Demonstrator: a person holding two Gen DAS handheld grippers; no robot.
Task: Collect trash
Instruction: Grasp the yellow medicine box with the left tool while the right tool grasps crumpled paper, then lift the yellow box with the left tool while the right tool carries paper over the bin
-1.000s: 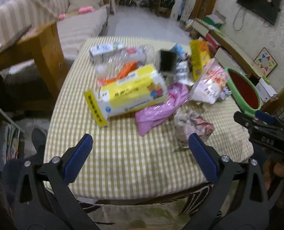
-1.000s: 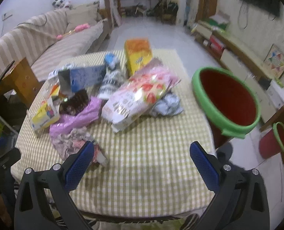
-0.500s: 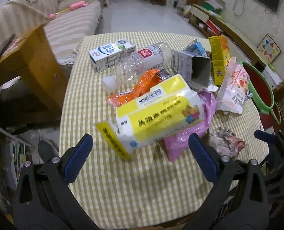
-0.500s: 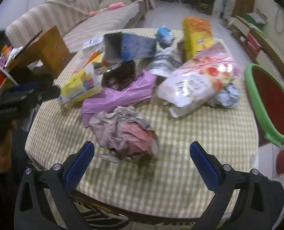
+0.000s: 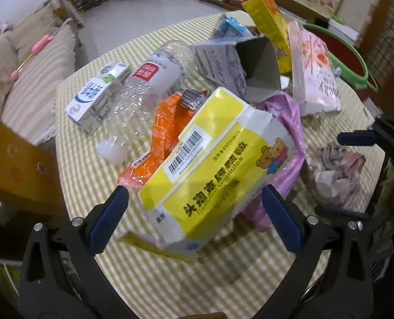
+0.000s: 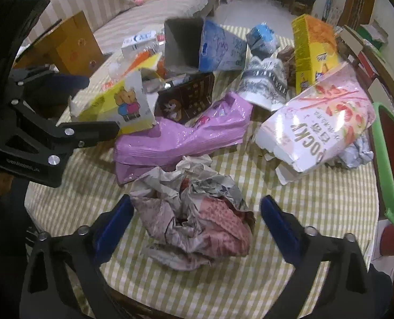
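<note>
Where the checked cloth of the surface [image 6: 316, 204] lies bare at its near edge, a crumpled wad of paper [image 6: 194, 212] sits, grey newsprint folded around pink patterned scraps. Behind it lie a pink plastic bag [image 6: 181, 138], a pale snack box [image 6: 322, 127] lying on its side, and a green-rimmed red bin [image 6: 383, 159] past the surface's right edge. Further left is a torn yellow carton [image 5: 210, 164] with a barcode and a cartoon bear, resting on an orange wrapper [image 5: 165, 133] beside a clear plastic bottle [image 5: 143, 90] and a small milk carton [image 5: 95, 95].

Compared with a second ago, both cameras sit much closer to the litter: the yellow carton, then well up the surface, now fills the middle of the left view, and the paper wad, then off by the right claw's left pad, now lies centred low in the right view.

The right claw [image 6: 197, 218] straddles the paper wad, its blue pads either side and not pressing on it; its jaws are closing. The left claw [image 5: 194, 212] stands wide, its blue pads flanking the near end of the yellow carton without touching it. It grips nothing.
</note>
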